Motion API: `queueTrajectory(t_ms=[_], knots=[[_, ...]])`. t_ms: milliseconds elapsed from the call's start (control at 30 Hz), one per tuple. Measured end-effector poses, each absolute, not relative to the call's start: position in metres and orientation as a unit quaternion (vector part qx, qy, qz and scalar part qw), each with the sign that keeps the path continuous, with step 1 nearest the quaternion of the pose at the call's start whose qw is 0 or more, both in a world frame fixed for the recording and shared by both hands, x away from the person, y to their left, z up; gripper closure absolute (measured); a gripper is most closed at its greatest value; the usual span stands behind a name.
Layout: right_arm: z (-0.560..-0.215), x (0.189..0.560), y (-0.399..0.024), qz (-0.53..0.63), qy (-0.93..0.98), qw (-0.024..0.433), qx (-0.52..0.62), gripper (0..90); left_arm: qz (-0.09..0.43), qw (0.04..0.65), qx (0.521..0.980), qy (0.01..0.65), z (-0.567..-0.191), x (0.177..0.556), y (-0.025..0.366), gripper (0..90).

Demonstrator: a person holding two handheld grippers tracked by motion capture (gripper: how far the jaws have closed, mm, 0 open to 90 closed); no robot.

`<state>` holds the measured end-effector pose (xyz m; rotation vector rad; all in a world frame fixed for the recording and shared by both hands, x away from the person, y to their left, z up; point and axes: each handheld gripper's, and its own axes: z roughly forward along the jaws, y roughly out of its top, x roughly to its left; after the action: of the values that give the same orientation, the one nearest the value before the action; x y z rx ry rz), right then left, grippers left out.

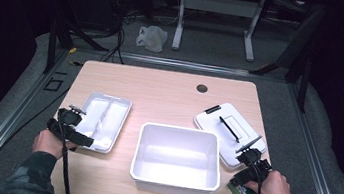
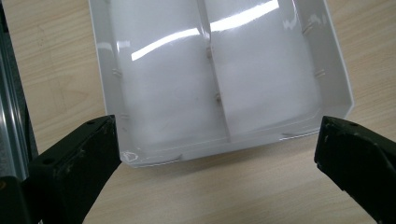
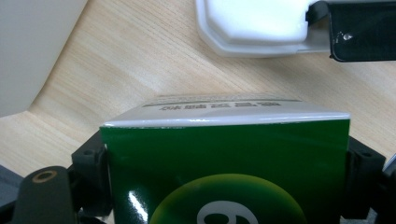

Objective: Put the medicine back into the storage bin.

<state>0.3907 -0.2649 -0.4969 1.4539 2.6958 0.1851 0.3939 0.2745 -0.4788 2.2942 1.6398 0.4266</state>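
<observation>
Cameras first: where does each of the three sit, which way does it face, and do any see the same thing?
High view: above the person's side, looking forward and down on the table; both hands and forearms show, with the left gripper and right gripper.
Left gripper view: rides the left gripper, looking between its open jaws at the divided tray.
Right gripper view: rides the right gripper, whose jaws flank a green box; the lid lies beyond.
Shared: the high view also shows the tray, lid and box.

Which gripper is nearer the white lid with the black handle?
Right. The right gripper sits at the near edge of the lid; the left gripper is across the table by the tray.
</observation>
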Motion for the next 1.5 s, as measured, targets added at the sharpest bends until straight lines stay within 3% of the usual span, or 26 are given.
queueTrajectory(t_ms=[967, 1500], knots=[[-0.440, 0.392, -0.262, 0.095, 0.912, 0.058, 0.396, 15.8, 0.153, 0.146, 0.801, 0.559, -0.477, 0.395, 0.272, 0.0], [-0.399, 0.407, -0.258, 0.105, 0.943, 0.043, 0.313, 15.9, 0.153, 0.146, 0.804, 0.556, -0.476, 0.394, 0.272, 0.0]])
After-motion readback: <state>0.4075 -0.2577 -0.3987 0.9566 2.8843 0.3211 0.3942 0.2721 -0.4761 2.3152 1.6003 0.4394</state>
